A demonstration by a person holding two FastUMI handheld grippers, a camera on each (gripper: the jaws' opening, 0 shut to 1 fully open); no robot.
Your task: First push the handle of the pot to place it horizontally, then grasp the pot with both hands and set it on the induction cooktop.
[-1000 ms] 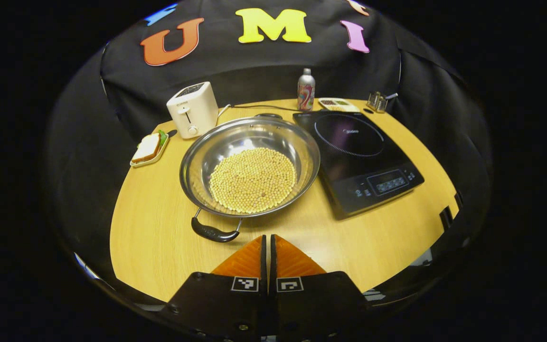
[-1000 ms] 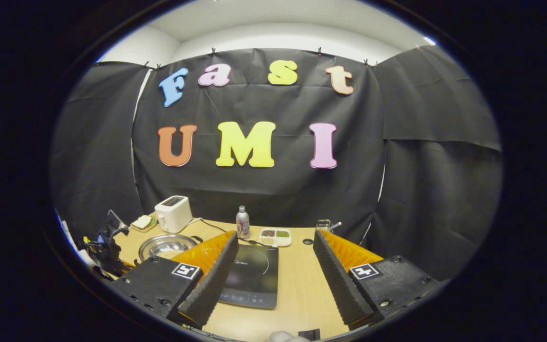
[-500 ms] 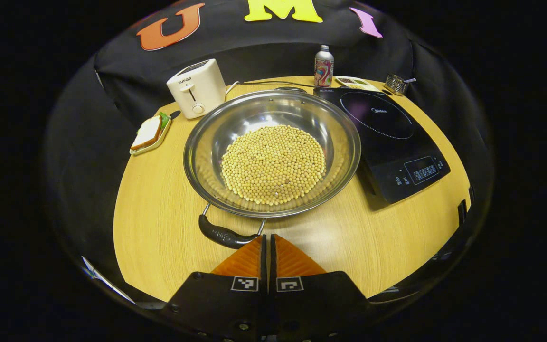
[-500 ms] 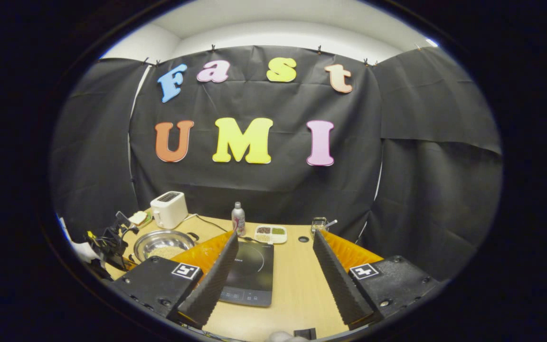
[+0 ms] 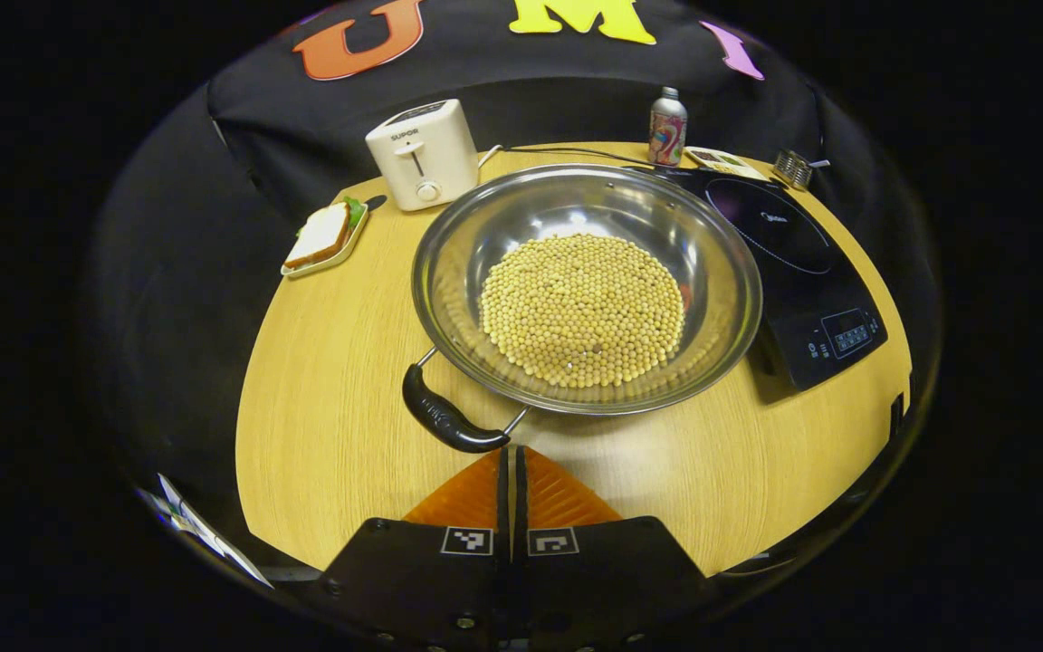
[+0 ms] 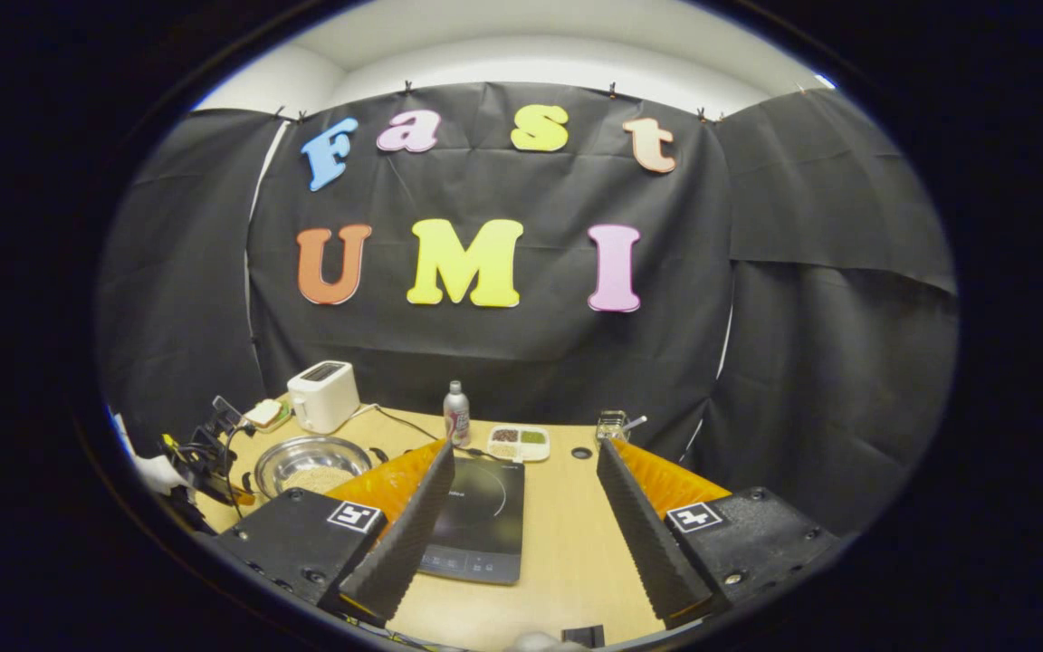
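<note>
In the left gripper view the left gripper [image 5: 512, 462] sits low over the round wooden bench [image 5: 331, 362], level and pointing forward, its two fingers clenched together with nothing between them. Their tips lie just beside the pot's near black handle [image 5: 449, 419], which sits at 11 o'clock from them and runs slanted; whether they touch it cannot be told. The wide shiny steel pot [image 5: 585, 290], holding a flat heap of pale yellow beans [image 5: 583, 308], rests on the bench at 12 o'clock from the gripper. The flat black induction cooktop [image 5: 802, 263] lies at 3 o'clock from the pot, just beside its rim.

In the right gripper view the right gripper [image 6: 521, 489] is held higher and farther back, level, its two fingers spread wide apart and grasping nothing. The cooktop shows between them, and the pot lies at 9 o'clock from it.

On the bench there is one white toaster [image 5: 422, 154], one small dish with a sandwich [image 5: 324, 237], one patterned metal bottle [image 5: 666, 127], one white divided tray [image 6: 520, 441] and one small metal rack [image 5: 793, 167].
</note>
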